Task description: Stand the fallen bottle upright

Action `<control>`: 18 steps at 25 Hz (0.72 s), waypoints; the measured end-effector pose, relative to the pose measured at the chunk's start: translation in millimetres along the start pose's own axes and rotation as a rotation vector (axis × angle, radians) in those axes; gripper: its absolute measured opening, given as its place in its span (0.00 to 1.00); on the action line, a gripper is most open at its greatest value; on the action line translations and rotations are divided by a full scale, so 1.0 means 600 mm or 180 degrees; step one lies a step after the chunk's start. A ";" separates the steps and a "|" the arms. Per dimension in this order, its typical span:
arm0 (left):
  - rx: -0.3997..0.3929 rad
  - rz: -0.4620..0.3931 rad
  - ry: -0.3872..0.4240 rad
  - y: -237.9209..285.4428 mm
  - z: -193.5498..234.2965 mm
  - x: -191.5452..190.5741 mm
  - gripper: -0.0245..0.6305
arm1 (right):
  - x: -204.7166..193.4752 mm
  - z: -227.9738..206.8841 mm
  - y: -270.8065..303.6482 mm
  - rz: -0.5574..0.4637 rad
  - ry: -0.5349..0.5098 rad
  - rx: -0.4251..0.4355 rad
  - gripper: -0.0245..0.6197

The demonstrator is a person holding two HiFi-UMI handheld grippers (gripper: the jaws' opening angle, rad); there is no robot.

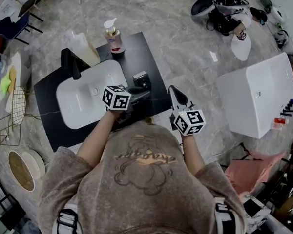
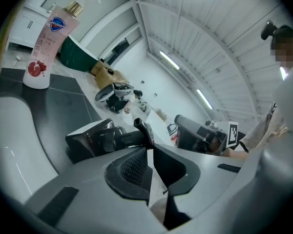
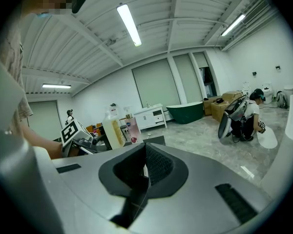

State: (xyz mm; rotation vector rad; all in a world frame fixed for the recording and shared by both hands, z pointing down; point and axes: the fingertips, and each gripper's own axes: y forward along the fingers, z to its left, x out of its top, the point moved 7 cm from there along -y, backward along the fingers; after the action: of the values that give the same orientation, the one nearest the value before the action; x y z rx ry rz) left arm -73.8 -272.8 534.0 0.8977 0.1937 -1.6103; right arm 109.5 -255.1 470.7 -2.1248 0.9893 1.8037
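A pink-and-white pump bottle (image 1: 113, 36) (image 2: 41, 48) stands upright at the far corner of the black counter (image 1: 149, 57). Left of it a taller pale yellowish bottle (image 1: 83, 48) (image 3: 112, 127) is upright too. My left gripper (image 1: 144, 92) (image 2: 150, 147) hovers over the counter's near right part, just short of a small black fixture (image 1: 142, 79) (image 2: 102, 138). Its pads stand together with only a thin slit and nothing in it. My right gripper (image 1: 174, 89) (image 3: 146, 147) hangs just off the counter's right edge, shut and empty.
A white basin (image 1: 88, 99) with a black tap (image 1: 71, 62) fills the counter's left half. A white ceramic unit (image 1: 258, 96) stands to the right, bags (image 1: 222, 9) lie on the floor beyond, and wire racks (image 1: 12, 106) stand at the left. A person (image 3: 256, 112) crouches far off.
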 end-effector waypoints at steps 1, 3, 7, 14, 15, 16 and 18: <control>-0.0003 -0.0018 -0.0020 -0.001 0.002 0.002 0.12 | 0.001 0.000 0.003 0.0004 -0.0001 0.0009 0.04; -0.0007 -0.0048 -0.0048 -0.002 0.004 0.007 0.12 | 0.002 0.000 0.007 0.0011 -0.0004 0.0027 0.04; -0.0026 -0.0097 -0.0092 -0.005 0.010 0.018 0.12 | 0.007 -0.001 0.020 0.0026 -0.0008 0.0057 0.04; -0.0028 -0.0196 -0.0184 -0.011 0.023 0.030 0.11 | 0.012 -0.004 0.041 0.0056 -0.0020 0.0108 0.04; -0.0027 -0.0217 -0.0204 -0.012 0.025 0.032 0.11 | 0.012 -0.005 0.043 0.0059 -0.0020 0.0117 0.04; -0.0026 -0.0238 -0.0224 -0.013 0.026 0.034 0.11 | 0.012 -0.005 0.044 0.0062 -0.0020 0.0125 0.04; -0.0024 -0.0284 -0.0264 -0.015 0.030 0.036 0.11 | 0.012 -0.006 0.046 0.0069 -0.0021 0.0136 0.04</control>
State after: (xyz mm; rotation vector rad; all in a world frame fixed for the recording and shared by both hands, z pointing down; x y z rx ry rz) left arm -89.4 -297.8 529.3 0.8247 0.1840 -1.7251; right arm 96.4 -280.6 472.6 -2.0898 1.0437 1.7816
